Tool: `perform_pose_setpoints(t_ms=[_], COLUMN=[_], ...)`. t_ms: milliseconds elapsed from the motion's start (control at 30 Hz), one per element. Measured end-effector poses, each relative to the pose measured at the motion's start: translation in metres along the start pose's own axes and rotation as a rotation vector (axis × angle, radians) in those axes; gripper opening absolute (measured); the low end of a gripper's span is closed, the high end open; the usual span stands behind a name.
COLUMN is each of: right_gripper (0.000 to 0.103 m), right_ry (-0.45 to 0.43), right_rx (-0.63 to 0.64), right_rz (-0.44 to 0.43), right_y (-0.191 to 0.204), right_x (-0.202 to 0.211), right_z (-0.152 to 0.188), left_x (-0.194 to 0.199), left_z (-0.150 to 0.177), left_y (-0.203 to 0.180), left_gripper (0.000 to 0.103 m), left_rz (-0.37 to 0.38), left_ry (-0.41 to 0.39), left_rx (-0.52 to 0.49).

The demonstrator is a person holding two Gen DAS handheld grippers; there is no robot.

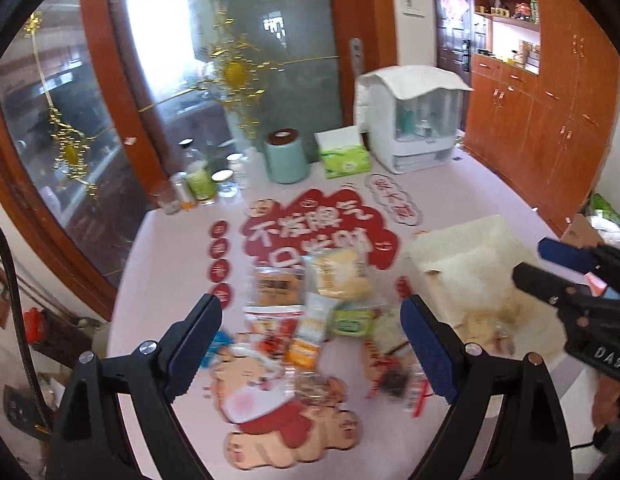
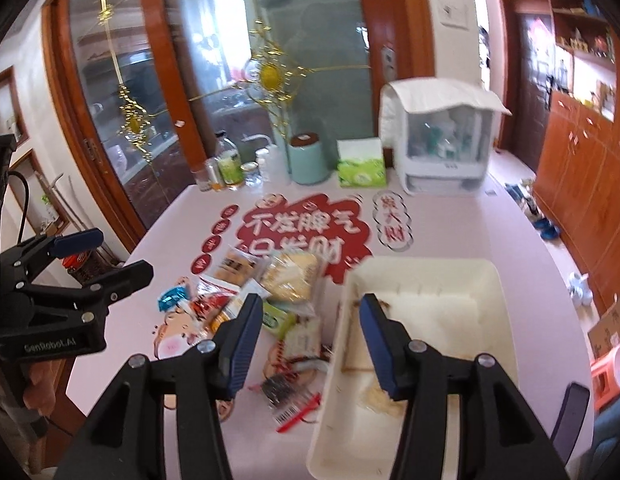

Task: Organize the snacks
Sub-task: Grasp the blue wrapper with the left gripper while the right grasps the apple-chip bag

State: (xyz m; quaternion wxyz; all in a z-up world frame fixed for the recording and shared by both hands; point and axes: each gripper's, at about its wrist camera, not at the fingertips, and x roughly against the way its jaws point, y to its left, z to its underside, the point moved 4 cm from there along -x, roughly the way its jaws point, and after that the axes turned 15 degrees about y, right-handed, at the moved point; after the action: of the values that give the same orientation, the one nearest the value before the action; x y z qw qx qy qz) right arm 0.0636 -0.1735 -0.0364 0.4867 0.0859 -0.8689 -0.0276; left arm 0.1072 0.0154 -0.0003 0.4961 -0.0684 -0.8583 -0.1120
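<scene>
Pink tabletop (image 2: 449, 220) carried a pile of snack packets (image 2: 266, 292) beside a white tray (image 2: 493, 280), seemingly near-empty; left gripper (image 1: 310, 344) and right gripper (image 2: 310, 340) hovered, jaws apart.

We see daylight entering through the glass door (image 1: 230, 60), leaving a blown-out glare patch there. Illumination is bright and even; shadows on the table (image 1: 449, 200) are soft. Motion blur smears the snacks (image 1: 310, 300) and tray (image 2: 429, 300). Fisheye distortion bends the cabinets (image 1: 549, 120), and dark vignetting rims both views.
</scene>
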Motion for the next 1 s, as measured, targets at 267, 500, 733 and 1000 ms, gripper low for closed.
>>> perform_pose_setpoints(t_ms=[267,500,733,1000], right_gripper=[0.063,0.064,0.064,0.064], right_ry=[-0.042,-0.042,0.061,0.276], right_rx=[0.081,0.092,0.108,0.013], right_rz=[0.014,0.035,0.047,-0.037], right_y=[0.058,0.106,0.142,0.144], right_x=[-0.003,-0.016,-0.053,-0.13], right_z=[-0.035,-0.056,-0.064,-0.058], left_x=[0.013,0.011,-0.033,-0.129], left_z=[-0.01,-0.014,-0.005,0.017], left_y=[0.1,0.167,0.201,0.205], left_gripper=[0.09,0.091,0.092,0.092], left_rz=[-0.12,-0.185,-0.134,-0.044], left_ry=[-0.025,-0.037,0.031,0.203], left_rx=[0.037,0.049,0.045,-0.012])
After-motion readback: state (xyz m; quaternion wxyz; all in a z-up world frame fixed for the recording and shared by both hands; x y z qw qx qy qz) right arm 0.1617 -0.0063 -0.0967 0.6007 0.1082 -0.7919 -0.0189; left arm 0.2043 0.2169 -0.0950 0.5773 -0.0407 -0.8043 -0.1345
